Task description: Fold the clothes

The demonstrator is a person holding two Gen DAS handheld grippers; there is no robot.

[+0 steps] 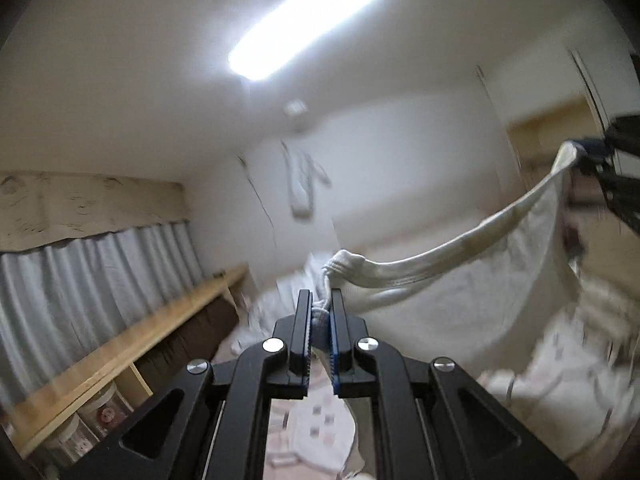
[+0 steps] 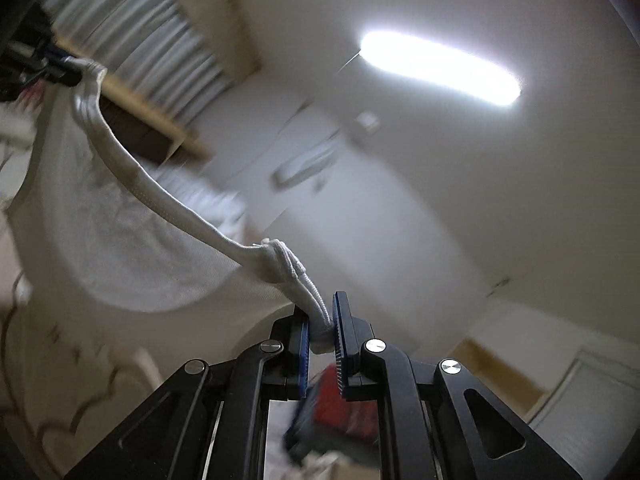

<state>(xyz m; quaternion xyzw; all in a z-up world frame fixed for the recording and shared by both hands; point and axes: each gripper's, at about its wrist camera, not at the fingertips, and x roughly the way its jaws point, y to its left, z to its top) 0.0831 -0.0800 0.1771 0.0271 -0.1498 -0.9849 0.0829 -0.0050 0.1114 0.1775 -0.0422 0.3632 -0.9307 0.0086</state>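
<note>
Left wrist view: left claw [image 1: 321, 312] sat closest to the lens, clamped on a bunched corner of the white garment [image 1: 460, 292]. The fabric knot poked out past the pads, so the bite looked shallow. The thick seamed edge ran taut up and right to the right claw [image 1: 592, 160], which pinched the opposite corner at the frame edge. The body of the garment hung in a curve below that edge, held in the air over the patterned bed cover [image 1: 316, 436]. Heavy blur on the right side.

Right wrist view: right claw [image 2: 322, 326] was closed on a twisted strip of the same garment [image 2: 120, 240], fed in from the left. The edge stretched up-left to the left claw [image 2: 60, 66], also gripping. A red and blue object [image 2: 340, 412] showed below, too blurred to identify.

Risks, judged from these views:
- Either corner could slip out, given the small bites on rolled fabric and a tight span.
- Bunched corners meant the fold line could land crooked.
- Hanging cloth could drag on the bed and crease on lowering.
</note>
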